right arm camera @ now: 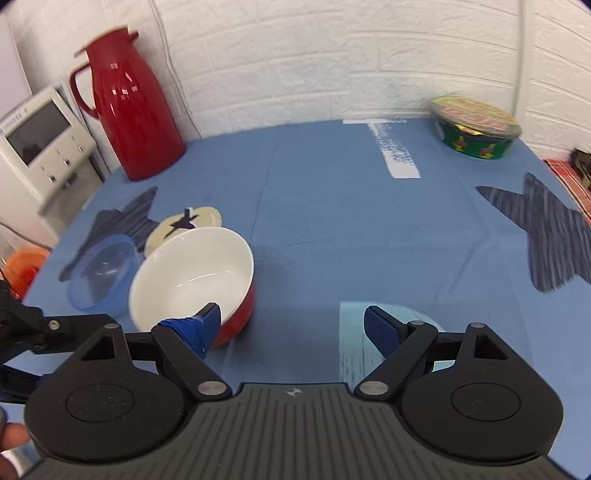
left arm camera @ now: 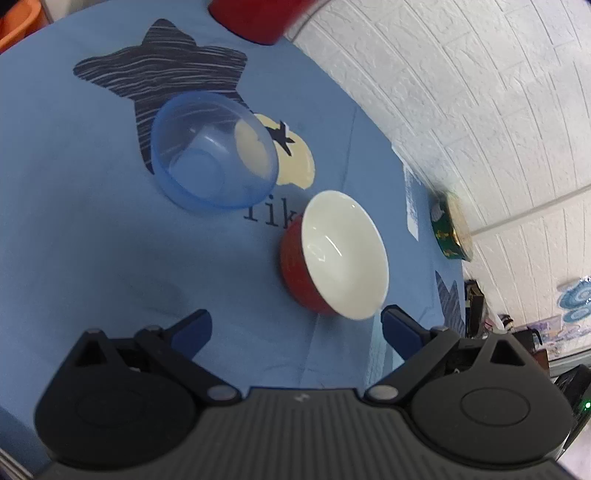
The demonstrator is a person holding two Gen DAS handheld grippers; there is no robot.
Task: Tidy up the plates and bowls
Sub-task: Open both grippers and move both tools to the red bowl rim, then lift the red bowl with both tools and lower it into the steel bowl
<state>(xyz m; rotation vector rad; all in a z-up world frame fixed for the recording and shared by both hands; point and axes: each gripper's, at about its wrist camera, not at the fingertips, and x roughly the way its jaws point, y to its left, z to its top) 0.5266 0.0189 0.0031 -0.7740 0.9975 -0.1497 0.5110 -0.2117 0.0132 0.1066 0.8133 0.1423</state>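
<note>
A red bowl with a white inside stands on the blue tablecloth. A clear blue plastic bowl sits just beyond it, apart from it. My left gripper is open and empty, its right finger close to the red bowl's near rim. My right gripper is open too. Its left fingertip overlaps the red bowl's near edge, and I cannot tell whether it touches. The left gripper's black frame shows at the left edge of the right wrist view.
A tall red thermos jug stands at the back left by the white brick wall. A green instant-noodle tub sits at the far right corner. A white appliance and an orange object lie off the table's left side.
</note>
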